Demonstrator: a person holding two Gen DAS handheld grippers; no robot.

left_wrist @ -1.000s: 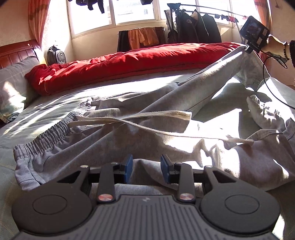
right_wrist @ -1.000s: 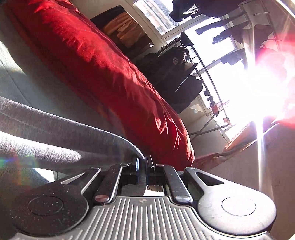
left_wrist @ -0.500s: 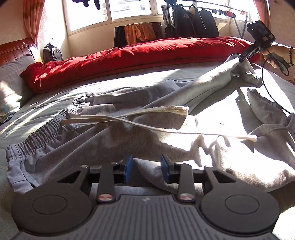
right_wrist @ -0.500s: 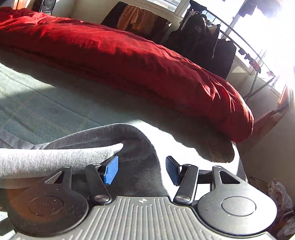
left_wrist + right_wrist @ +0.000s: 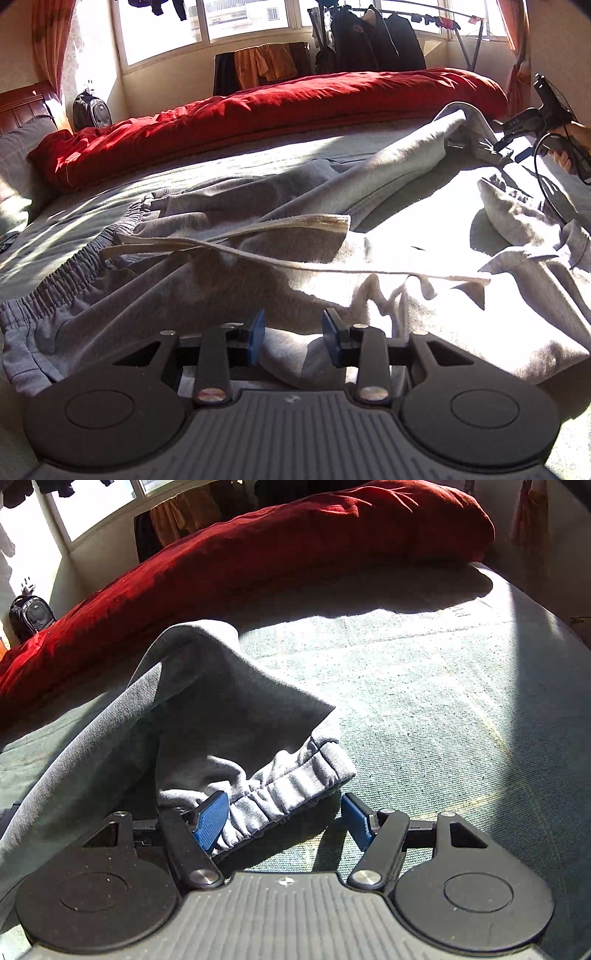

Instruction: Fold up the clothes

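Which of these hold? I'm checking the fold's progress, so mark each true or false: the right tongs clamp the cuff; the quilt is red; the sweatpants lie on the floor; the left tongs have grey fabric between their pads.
1. The right tongs clamp the trouser cuff. False: the jaws are opening and the far pad stands clear of it.
2. The quilt is red. True.
3. The sweatpants lie on the floor. False: they are spread on the bed.
4. The left tongs have grey fabric between their pads. True.

Harsh window point(image 5: 247, 29) sunlight, deep shadows, fisheye-bent edges
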